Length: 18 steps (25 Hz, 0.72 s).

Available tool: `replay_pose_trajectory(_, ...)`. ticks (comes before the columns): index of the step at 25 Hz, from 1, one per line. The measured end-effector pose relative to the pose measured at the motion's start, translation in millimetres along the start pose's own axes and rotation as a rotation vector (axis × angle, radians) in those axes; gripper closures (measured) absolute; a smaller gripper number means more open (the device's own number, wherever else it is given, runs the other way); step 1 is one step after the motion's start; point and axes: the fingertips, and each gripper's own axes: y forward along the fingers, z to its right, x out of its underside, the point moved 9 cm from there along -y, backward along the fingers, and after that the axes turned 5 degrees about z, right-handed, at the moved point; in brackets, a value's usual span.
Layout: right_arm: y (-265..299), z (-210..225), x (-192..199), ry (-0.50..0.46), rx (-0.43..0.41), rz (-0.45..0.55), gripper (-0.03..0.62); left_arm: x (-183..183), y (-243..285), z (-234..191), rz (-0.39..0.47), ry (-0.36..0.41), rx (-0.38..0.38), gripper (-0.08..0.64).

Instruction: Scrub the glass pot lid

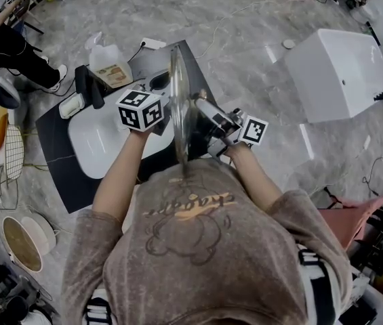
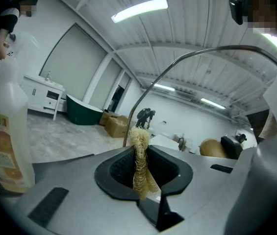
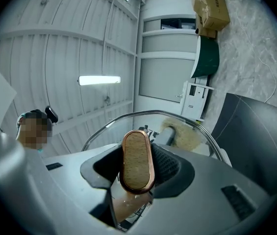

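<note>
I see the glass pot lid (image 1: 178,107) edge-on, held upright above the white sink (image 1: 99,147). My right gripper (image 3: 137,166) is shut on the lid's wooden, copper-rimmed handle (image 3: 137,158), and the lid's metal rim (image 3: 153,113) arcs beyond it. My left gripper (image 2: 140,169) is shut on a straw-coloured loofah scrubber (image 2: 139,155), just left of the lid. The lid's rim (image 2: 192,57) curves overhead in the left gripper view. Through the glass, the loofah (image 3: 183,134) shows on the lid's far side. Whether it touches the glass I cannot tell.
The sink sits on a dark mat (image 1: 62,175) with a black tap (image 1: 89,87) behind it. A soap bottle (image 1: 111,68) stands at the back and also looms left (image 2: 3,131). A white tub (image 1: 340,73) lies to the right, a wire rack (image 1: 11,151) to the left.
</note>
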Motion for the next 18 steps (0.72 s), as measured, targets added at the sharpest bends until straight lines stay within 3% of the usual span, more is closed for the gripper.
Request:
replay_pose_trajectory(6,-3,-3,-3,-0.001,-0.003,0.028,0.413,35,2,-2,-0.109,-0.02,0.034,0.494)
replay_pose_trajectory(18,-7,3,-16,-0.016,0.009,0.056,0.413,72,-9,24,-0.202,-0.092,0.139,0.494)
